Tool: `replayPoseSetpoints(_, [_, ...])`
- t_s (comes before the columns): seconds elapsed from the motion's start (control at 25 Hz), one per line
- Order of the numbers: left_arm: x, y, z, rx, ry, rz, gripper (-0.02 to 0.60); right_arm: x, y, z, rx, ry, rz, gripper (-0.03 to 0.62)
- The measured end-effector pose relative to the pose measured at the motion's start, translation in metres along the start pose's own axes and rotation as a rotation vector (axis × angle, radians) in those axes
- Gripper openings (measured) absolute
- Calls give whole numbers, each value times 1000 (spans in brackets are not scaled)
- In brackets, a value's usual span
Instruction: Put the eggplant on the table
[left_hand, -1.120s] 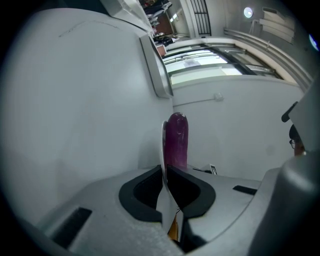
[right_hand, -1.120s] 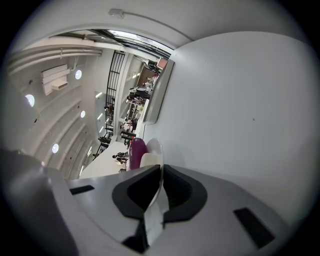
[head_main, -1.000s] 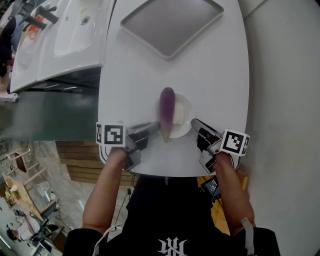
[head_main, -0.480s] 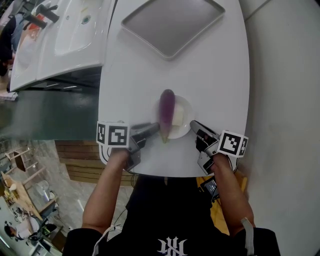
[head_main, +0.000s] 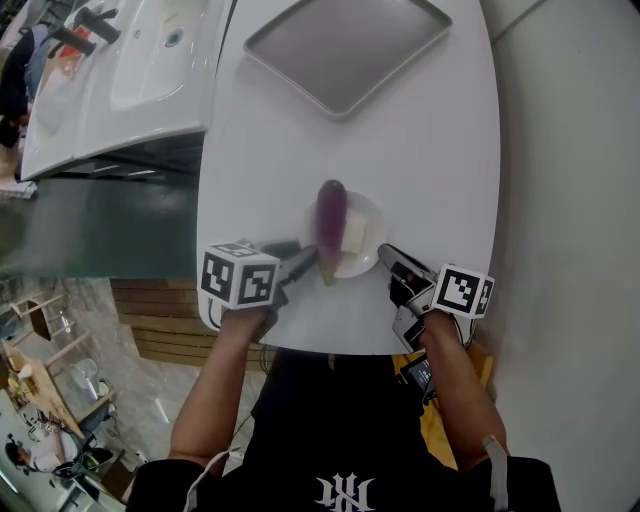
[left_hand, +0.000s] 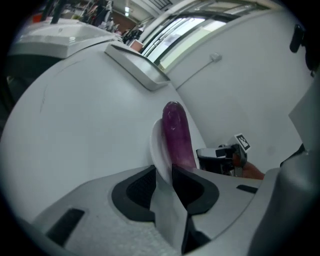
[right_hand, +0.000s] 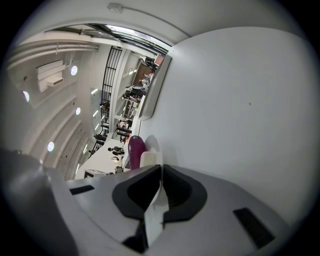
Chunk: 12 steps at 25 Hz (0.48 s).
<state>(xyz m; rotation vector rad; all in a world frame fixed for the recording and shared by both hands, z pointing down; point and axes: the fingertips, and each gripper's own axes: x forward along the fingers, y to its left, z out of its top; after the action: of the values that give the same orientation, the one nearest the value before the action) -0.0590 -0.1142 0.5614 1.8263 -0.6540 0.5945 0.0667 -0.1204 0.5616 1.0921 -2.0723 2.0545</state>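
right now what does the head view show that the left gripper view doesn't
Head view only: the pale block on the small white plate beside the eggplant, and the marker cube on the left gripper. Left gripper view only: its jaws apart, just opened further, the plate's rim between them unpressed. Both: the eggplant on the plate, the grey tray, the white table, the right gripper at the plate's opposite edge.
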Motion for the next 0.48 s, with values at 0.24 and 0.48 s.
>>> replayPoseSetpoints(0.24, [-2, 4, 0, 171, 65, 145, 94, 1, 2, -3, -6, 0, -8, 17])
replayPoseSetpoints(0.48, [0, 6, 2, 302, 118, 247, 104, 1, -2, -4, -11, -1, -22, 17])
